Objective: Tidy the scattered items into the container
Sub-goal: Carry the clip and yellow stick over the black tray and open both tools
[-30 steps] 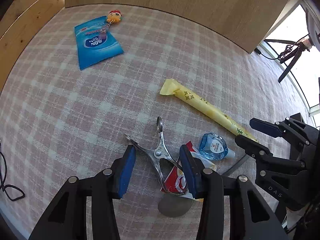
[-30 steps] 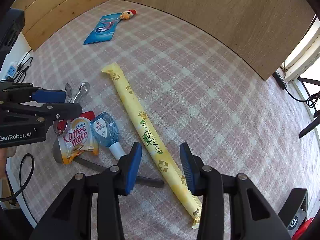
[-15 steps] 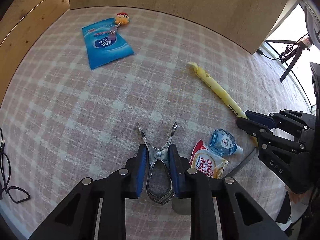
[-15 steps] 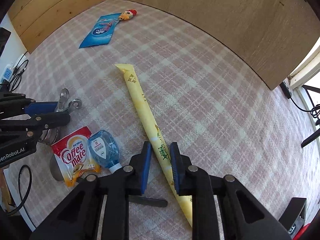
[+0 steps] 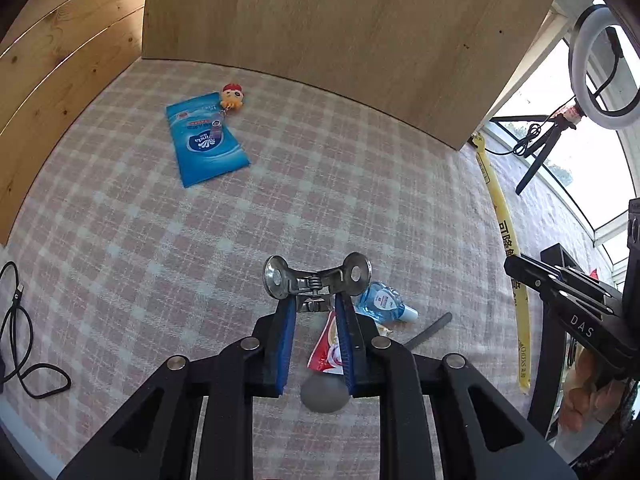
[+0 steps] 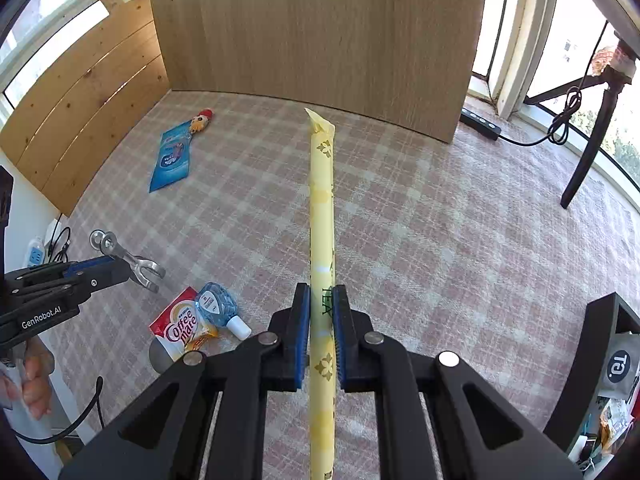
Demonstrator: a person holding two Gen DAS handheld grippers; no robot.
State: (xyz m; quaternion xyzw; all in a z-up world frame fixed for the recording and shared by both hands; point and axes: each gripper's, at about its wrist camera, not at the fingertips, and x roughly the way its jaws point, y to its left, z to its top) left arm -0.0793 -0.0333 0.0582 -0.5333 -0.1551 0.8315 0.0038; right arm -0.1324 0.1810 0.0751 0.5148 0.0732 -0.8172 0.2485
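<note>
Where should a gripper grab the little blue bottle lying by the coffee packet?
Probably around the blue bottle's flat body, coming straight down from above. It lies on its side on the cloth, white cap pointing away from the coffee packet, so close across its width. The cap is small and could slip.

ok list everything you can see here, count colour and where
metal clip: 1, silver, held off the cloth in the left tool
tea stick pack: 1, pale yellow, long, clamped in the right tool
coffee mate sachet: 1, red and white, on the cloth near the front edge
small bottle: 1, clear blue with white cap, lying against the sachet
wet wipes pack: 1, blue, flat on the cloth toward the back
keychain figure: 1, orange with red cap, at the wipes pack's far corner
dark stick: 1, grey, beside the bottle
tablecloth: 1, pink and white check
wooden boards: 2, light brown, upright behind and at the left
left tool: 1, black with blue pads
right tool: 1, black with blue pads
</note>
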